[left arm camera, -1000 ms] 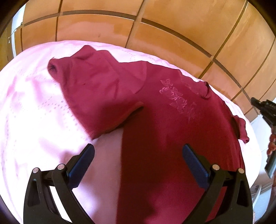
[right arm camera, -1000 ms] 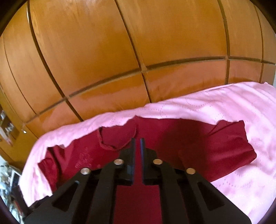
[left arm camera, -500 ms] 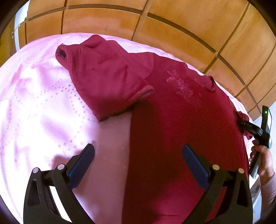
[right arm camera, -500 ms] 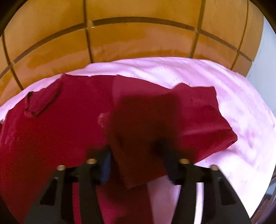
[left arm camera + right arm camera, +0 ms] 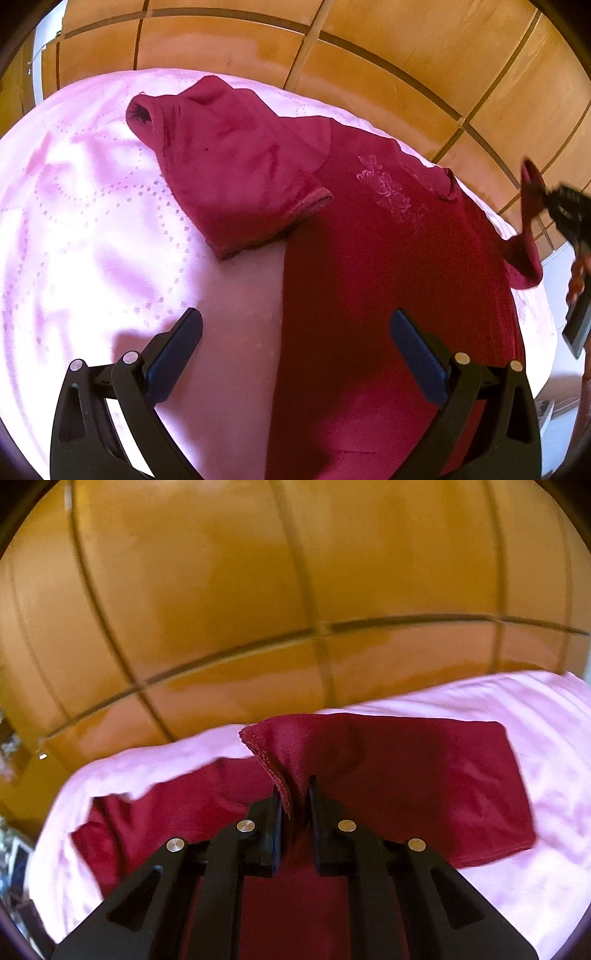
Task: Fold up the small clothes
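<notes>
Step in hand, judged: second sleeve fold on maroon shirt (image 5: 388,258), spread on the pink quilted bedspread (image 5: 92,221). Left sleeve (image 5: 240,177) already lying slack on the bed, cuff toward the chest. Right sleeve (image 5: 295,753) raised off the bed, hem edge pinched in right gripper (image 5: 293,801); fingers (image 5: 275,823) nearly together with a ridge of cloth between them. Same sleeve visible at far right edge of left wrist view, lifted and blurred.

Left gripper (image 5: 295,350) hovering above lower body of shirt and bare bedspread, fingers (image 5: 417,354) spread wide, holding nothing.

Next move, judged: carry pinched sleeve inward over the chest, lay flat, release; then bottom hem up. Calls for keeping the body panel from dragging; left gripper placed to pin it if needed.

Materials: shirt soft, fleecy knit, tone-on-tone floral embroidery (image 5: 384,184) at the chest, stitched hems. Bedspread satin-sheen, dotted quilting lines, likely slippery. Glossy orange wood panelling (image 5: 258,590) behind.
</notes>
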